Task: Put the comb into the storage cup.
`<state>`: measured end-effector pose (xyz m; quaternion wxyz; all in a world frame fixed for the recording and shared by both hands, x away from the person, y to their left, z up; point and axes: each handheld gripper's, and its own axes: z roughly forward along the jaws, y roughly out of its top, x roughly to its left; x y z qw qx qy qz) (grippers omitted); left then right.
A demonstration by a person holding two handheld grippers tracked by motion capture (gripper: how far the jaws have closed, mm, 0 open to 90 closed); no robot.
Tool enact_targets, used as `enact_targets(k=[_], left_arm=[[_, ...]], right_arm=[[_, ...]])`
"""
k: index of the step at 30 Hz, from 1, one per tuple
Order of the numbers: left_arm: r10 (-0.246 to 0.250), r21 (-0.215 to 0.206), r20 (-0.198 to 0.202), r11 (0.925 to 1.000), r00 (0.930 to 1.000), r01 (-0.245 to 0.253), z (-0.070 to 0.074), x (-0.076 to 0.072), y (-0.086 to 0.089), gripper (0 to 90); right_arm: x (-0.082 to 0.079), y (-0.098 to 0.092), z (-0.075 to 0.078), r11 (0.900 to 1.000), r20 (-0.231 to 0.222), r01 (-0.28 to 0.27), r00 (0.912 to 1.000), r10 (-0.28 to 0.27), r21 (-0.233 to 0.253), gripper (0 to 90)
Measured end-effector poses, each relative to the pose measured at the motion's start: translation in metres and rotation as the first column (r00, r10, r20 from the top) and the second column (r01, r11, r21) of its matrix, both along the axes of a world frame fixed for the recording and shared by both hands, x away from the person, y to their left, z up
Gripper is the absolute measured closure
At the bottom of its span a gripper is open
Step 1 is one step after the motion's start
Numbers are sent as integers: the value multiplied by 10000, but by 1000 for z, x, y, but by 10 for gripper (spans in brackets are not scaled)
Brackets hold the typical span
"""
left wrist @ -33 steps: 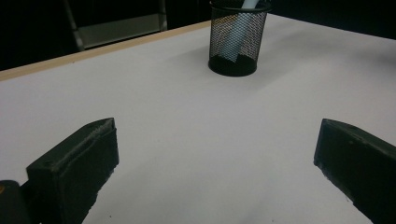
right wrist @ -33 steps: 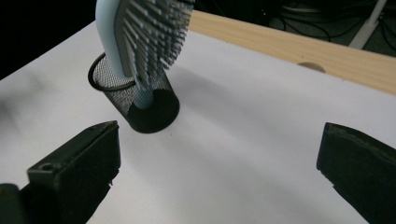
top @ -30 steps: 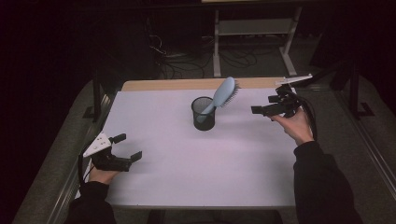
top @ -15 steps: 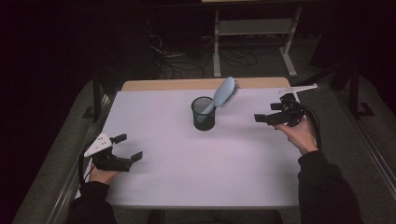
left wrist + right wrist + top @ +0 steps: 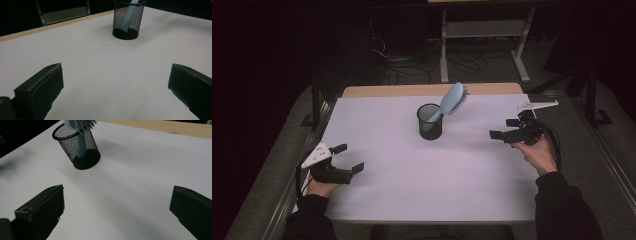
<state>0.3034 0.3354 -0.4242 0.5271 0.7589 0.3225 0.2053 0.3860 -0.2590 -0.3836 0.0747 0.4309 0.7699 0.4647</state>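
The right gripper (image 5: 508,129) has drawn back from the mesh cup (image 5: 429,121) toward the worktop's (image 5: 422,170) right edge, jaws spread and empty. The blue hairbrush (image 5: 451,101) stands handle-down in that cup, ahead and to its left. The left gripper (image 5: 347,157), also spread, has stayed put. Placement looks complete.

The right gripper (image 5: 504,128) is pulling away from the mesh cup (image 5: 429,121), sliding back toward the person's side of the bench (image 5: 412,195) and dropping lower with every frame. A second ago it hangs up near the far right corner; now it sits well clear of the cup, off to the right. The right hand (image 5: 539,152) and sleeve (image 5: 562,205) draw back with it.
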Motion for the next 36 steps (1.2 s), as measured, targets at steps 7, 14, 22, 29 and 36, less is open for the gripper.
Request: enact_targets(k=[7,14,22,29,36], left_arm=[[-3,22,-48,10000,10000,3,-1,0,1,0],[-25,64,-50,10000,10000,25,-1,0,0,0],[47,44,-25,10000,10000,-47,0,0,3,0],[47,46,-33,10000,10000,-47,-1,0,3,0],[63,55,-37,10000,10000,-63,-1,0,4,0]], right_arm=[[-7,-3,-10,9999,-97,-38,9999,37,-107,0],[-14,-7,-17,9997,-131,9,9999,-12,-230,0],[-24,-7,-22,9995,-19,-102,9999,102,-313,0],[-35,-11,-26,9993,52,-106,9999,108,-369,0],[-45,-18,-31,9994,116,-51,9999,55,-355,0]])
